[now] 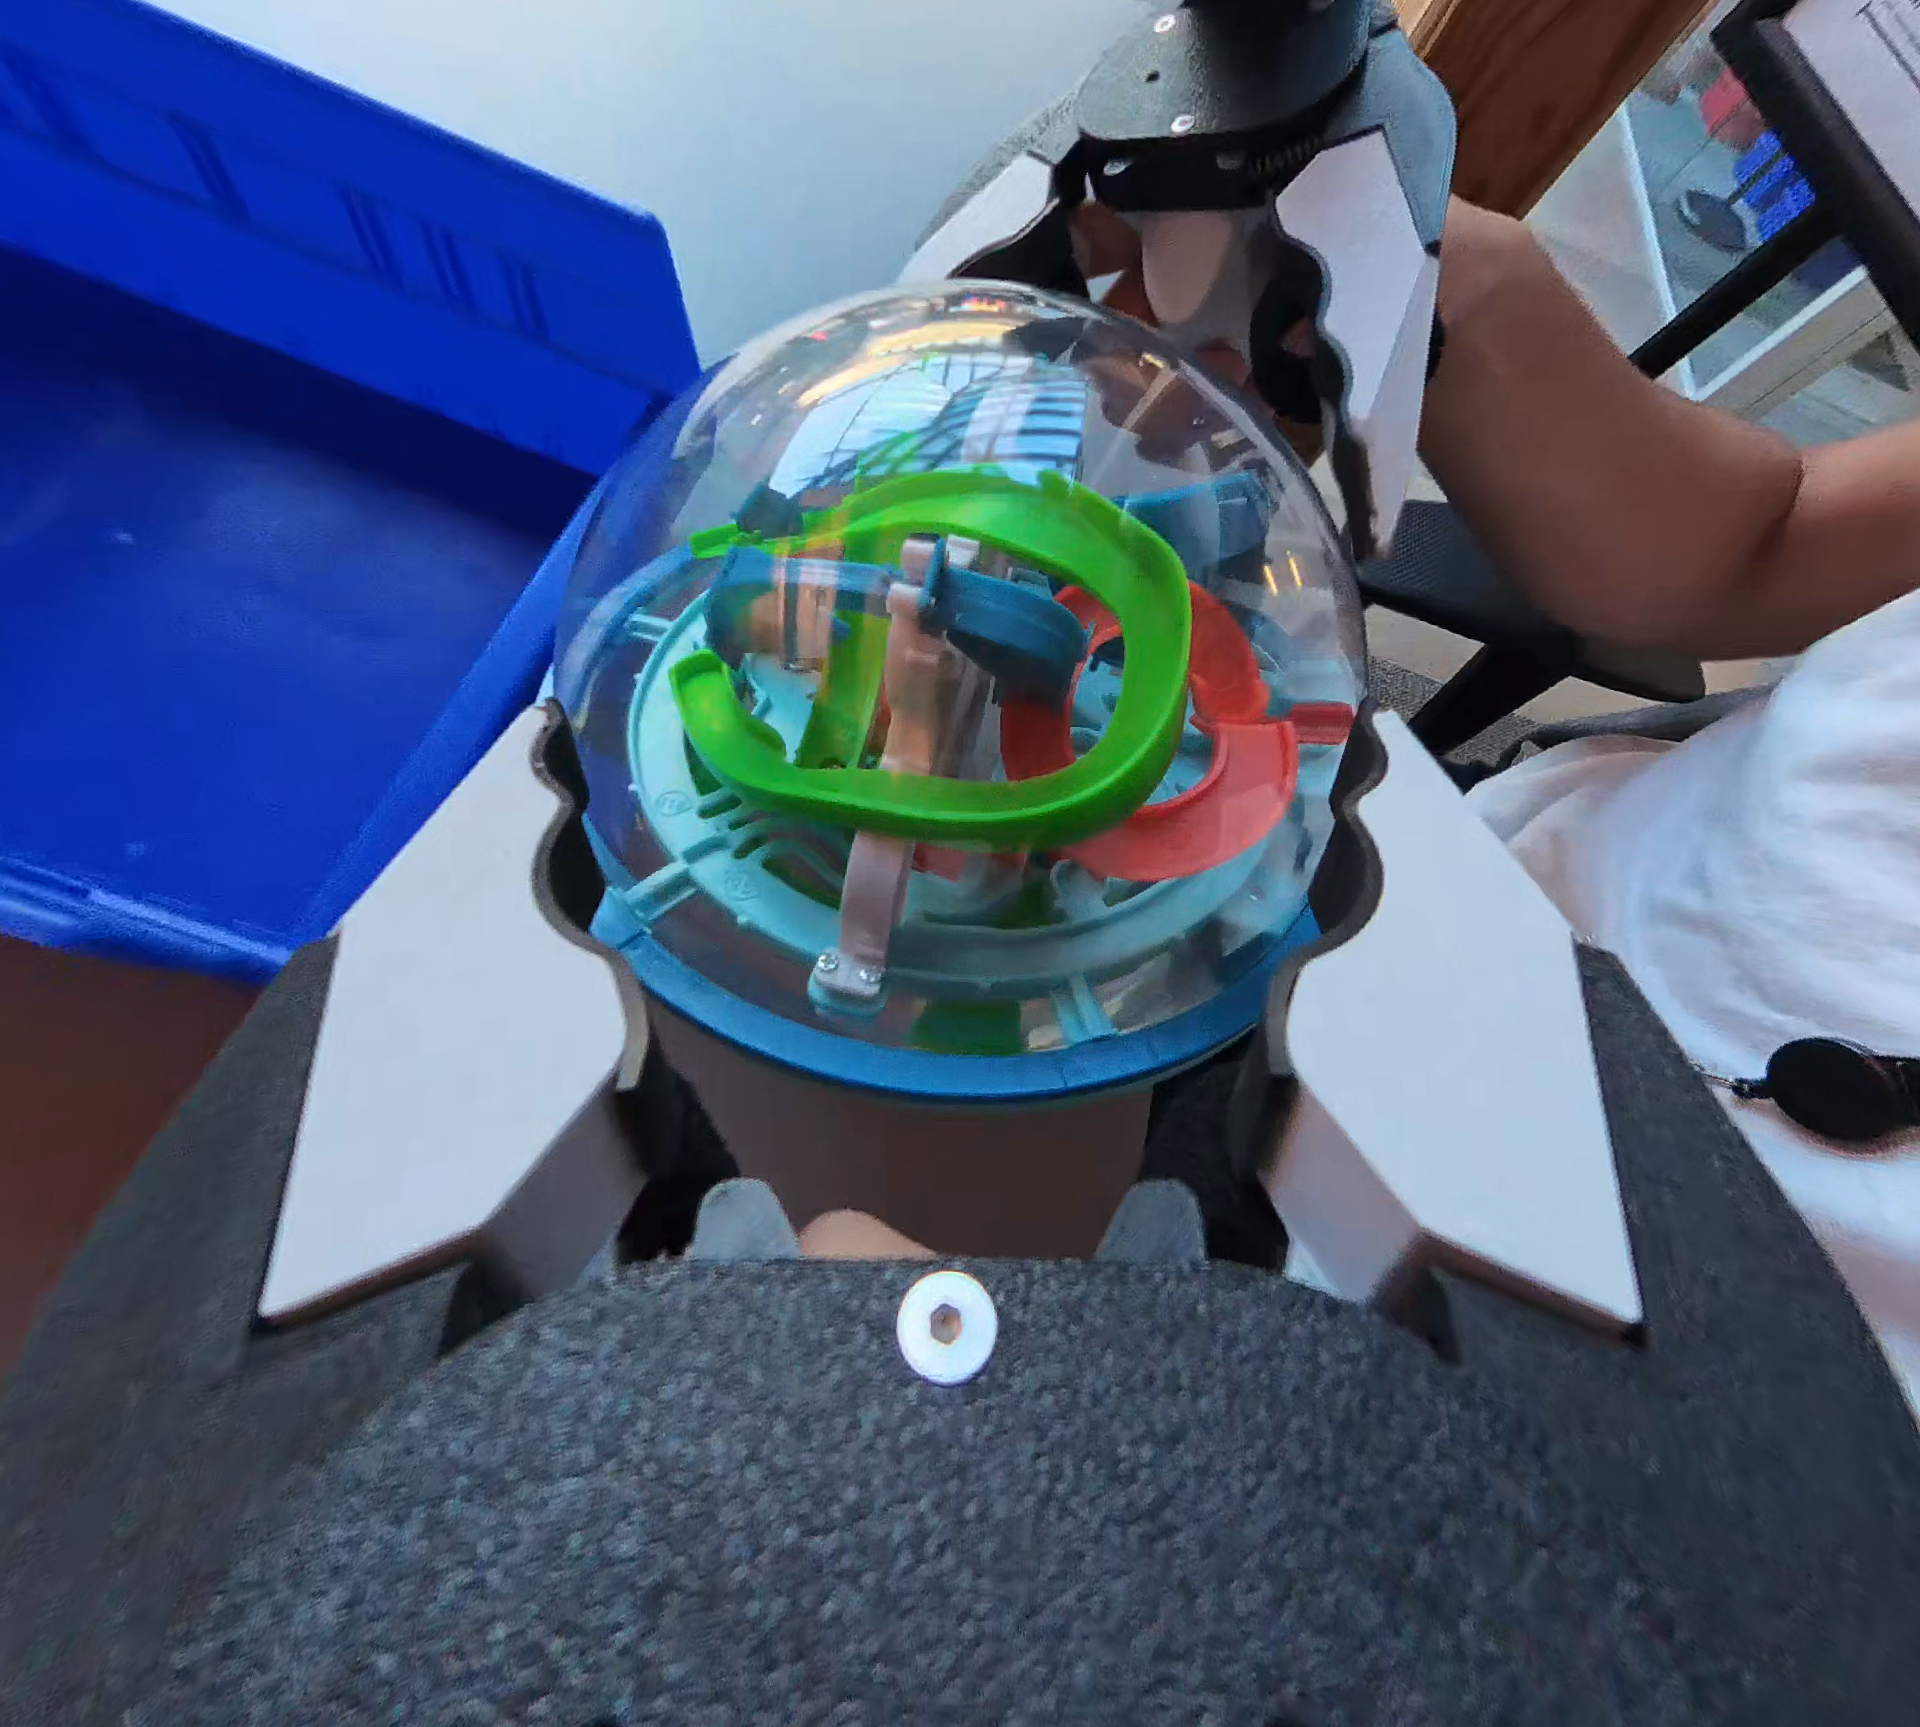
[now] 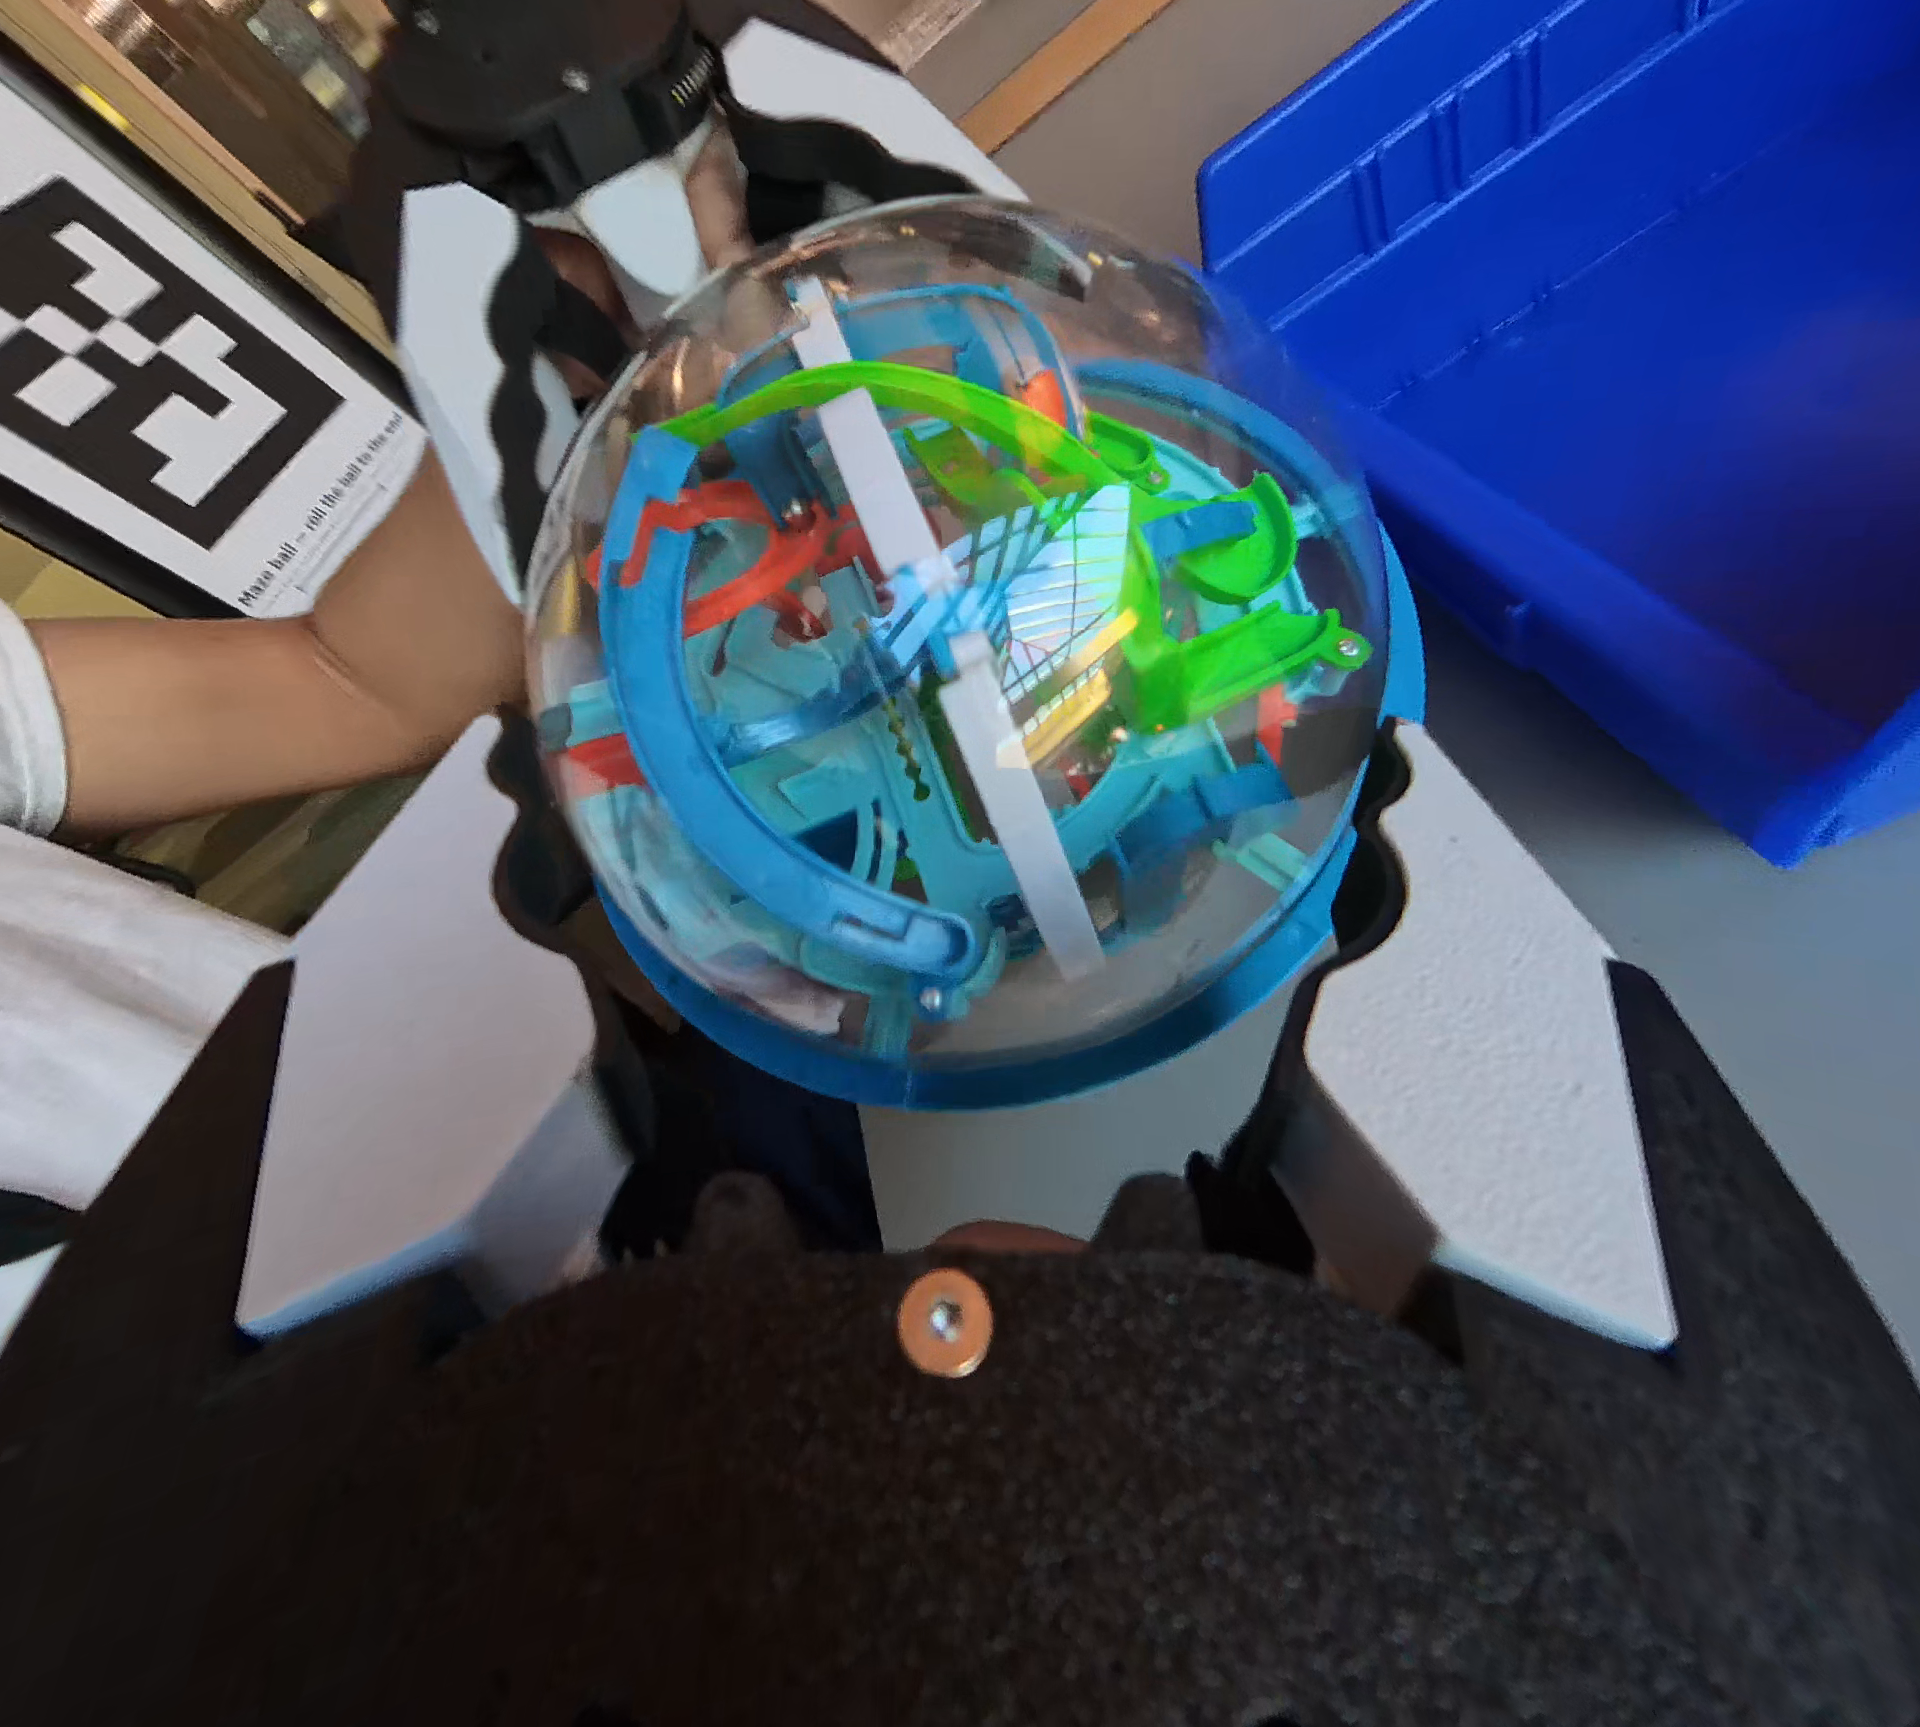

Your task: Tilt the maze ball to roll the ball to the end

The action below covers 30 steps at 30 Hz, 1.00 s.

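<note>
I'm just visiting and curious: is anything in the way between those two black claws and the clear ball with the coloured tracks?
Nothing visible is. The maze ball already sits between the fingers of both the left gripper and the right gripper, their pads against its sides.

One maze ball (image 1: 956, 669), two tongs (image 1: 956, 804) (image 2: 951, 804), one blue bin (image 1: 260, 451)

Glossy clear plastic maze ball (image 1: 956, 690); smooth blue plastic bin (image 1: 260, 430); matt table (image 2: 1766, 1106).
</note>
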Tool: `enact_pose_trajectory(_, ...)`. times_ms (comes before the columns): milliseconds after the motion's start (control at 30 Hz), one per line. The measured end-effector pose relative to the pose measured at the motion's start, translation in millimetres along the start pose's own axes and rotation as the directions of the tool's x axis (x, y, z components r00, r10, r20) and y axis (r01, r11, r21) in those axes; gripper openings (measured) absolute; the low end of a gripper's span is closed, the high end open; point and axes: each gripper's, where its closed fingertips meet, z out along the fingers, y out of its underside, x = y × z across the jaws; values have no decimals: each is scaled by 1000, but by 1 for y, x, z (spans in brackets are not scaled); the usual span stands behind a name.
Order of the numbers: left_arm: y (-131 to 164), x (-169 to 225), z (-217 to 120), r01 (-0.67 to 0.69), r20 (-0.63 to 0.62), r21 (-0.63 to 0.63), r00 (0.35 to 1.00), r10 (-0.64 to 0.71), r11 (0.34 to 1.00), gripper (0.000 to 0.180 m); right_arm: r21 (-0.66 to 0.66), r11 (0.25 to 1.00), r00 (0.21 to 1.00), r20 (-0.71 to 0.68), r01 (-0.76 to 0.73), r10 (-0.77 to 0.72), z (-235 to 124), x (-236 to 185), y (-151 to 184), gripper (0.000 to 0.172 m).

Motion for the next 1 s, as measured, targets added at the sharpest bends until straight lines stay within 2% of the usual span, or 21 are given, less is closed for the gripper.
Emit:
enact_pose_trajectory(133, 10, -3, -12, 52, 9, 103, 999, -54, 993, 138, 201, 980, 1000, -17, -8, 12, -30, -2, 0, 141)
enact_pose_trajectory(200, 15, -4, -17, 74, 11, 171, 997, -77, 982, 138, 218, 976, 998, -62, -15, 30, -33, 0, 15, 145)
enact_pose_trajectory(333, 23, -5, -24, 109, -2, 275, 994, -113, 955, 138, 167, 985, 994, -104, 38, -21, 1, -5, 35, 154)
enact_pose_trajectory(433, 27, -2, -24, 121, 7, 324, 991, -131, 938, 138, 223, 975, 997, -70, -10, 27, 24, -12, 24, 154)
enact_pose_trajectory(600, 32, 5, -26, 138, 34, 383, 986, -163, 913, 138, 226, 974, 997, -80, 5, 14, 28, -13, 20, 154)
enact_pose_trajectory(767, 39, 9, -33, 35, 86, 277, 994, -61, 960, 133, 83, 994, 996, -45, 77, -74, 28, -15, 25, 154)
enact_pose_trajectory(833, 33, 7, -39, -2, 80, 226, 997, -17, 974, 139, 44, 995, 995, -16, 94, -94, 30, -15, 24, 154)
enact_pose_trajectory(933, 25, 0, -37, -56, 68, 89, 996, 50, 994, 147, -15, 992, 992, 30, 124, -124, 35, -16, 19, 154)
enact_pose_trajectory(1000, 30, 2, -28, -78, 27, -38, 996, 79, 996, 151, -45, 989, 989, 54, 143, -141, 39, -16, 16, 154)
